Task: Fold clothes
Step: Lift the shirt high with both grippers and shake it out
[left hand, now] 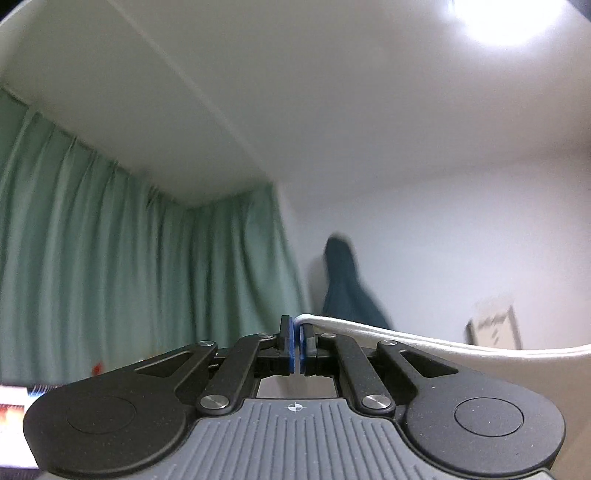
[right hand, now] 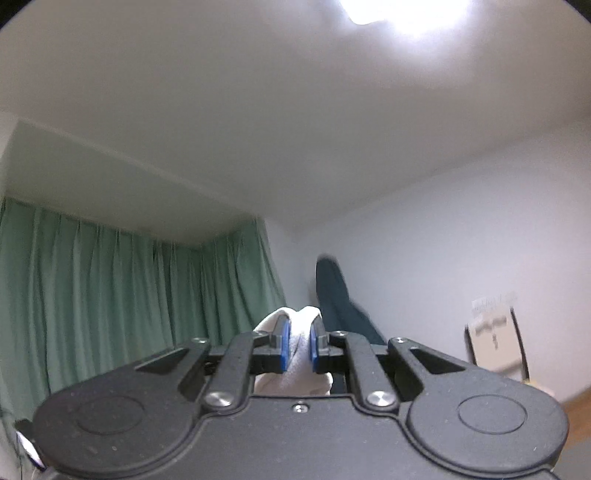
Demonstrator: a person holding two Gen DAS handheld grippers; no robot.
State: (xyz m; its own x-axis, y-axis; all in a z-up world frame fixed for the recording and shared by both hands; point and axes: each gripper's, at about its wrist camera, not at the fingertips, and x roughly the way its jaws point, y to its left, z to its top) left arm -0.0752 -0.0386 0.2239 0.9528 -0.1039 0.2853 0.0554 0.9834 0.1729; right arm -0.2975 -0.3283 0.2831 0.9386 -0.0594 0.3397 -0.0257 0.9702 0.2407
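Both grippers point upward toward the ceiling. My left gripper point(left hand: 296, 343) is shut on the hemmed edge of a white garment point(left hand: 443, 349), which stretches taut from the blue pads off to the right. My right gripper point(right hand: 297, 345) is shut on a bunched fold of the same white garment point(right hand: 295, 373), which bulges between and above the blue pads. The rest of the garment hangs below both views and is hidden.
Green curtains point(left hand: 110, 258) cover the left wall in both views. A dark blue-green garment point(right hand: 336, 295) hangs in the room corner. A white board with papers point(right hand: 495, 339) leans against the right wall. A ceiling light point(right hand: 402, 11) glares above.
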